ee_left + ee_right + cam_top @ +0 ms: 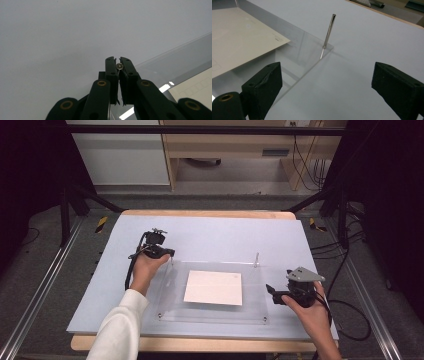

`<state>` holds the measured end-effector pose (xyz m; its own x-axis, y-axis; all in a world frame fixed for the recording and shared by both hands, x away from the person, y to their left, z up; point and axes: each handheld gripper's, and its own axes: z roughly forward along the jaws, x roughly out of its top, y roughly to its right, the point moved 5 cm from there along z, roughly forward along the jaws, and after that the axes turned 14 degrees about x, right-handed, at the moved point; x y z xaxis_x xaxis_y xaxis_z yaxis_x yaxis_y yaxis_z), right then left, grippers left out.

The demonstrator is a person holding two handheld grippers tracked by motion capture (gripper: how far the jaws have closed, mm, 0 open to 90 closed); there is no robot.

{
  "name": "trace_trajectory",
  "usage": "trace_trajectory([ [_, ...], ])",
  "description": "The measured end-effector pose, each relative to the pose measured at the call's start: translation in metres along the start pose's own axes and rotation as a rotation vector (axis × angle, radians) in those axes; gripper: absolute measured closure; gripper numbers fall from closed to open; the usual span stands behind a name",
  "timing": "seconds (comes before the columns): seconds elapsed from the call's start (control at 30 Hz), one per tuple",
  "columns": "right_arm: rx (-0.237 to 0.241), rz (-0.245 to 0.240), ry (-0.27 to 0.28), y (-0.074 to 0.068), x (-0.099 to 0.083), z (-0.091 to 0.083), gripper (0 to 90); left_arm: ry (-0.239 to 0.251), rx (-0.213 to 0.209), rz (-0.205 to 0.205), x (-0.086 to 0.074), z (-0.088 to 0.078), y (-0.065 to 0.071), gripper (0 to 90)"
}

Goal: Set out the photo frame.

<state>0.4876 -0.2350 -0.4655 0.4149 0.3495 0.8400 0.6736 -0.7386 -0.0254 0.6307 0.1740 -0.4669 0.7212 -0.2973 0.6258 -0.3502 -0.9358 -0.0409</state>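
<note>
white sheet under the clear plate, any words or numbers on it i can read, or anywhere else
None can be read.
White sheet: a tiny dark mark near its edge in the right gripper view, too small to read.
Same sheet, left gripper view: faint printed boxes, no legible text.
Clear plate: no writing shows on it.

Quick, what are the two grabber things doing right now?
Left gripper: jaws closed on a thin metal pin at the clear plate's corner.
Right gripper: jaws wide open, holding nothing, facing another upright pin.

The left gripper [118, 68] hides all but the pin's [119, 66] round top.
</note>
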Motion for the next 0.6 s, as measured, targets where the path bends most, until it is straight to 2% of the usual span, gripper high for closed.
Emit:
trace_trajectory([
  [0.07,-0.005,-0.004,0.001,-0.001,-0.003,-0.003,11.2,0.000,0.001,0.001,0.000,0.000,0.000,85.0],
  [0.2,-0.030,-0.035,-0.047,-0.002,-0.018,-0.014,15.8,-0.001,0.000,-0.002,0.000,0.000,0.000,84.9],
  [0.47,-0.012,-0.062,-0.108,-0.008,-0.039,-0.027,20.6,-0.006,-0.010,-0.003,0.000,0.001,-0.001,84.9],
  [0.6,0.004,-0.101,-0.157,-0.013,-0.050,-0.029,22.6,-0.009,-0.008,-0.007,0.001,0.001,-0.001,84.8],
])
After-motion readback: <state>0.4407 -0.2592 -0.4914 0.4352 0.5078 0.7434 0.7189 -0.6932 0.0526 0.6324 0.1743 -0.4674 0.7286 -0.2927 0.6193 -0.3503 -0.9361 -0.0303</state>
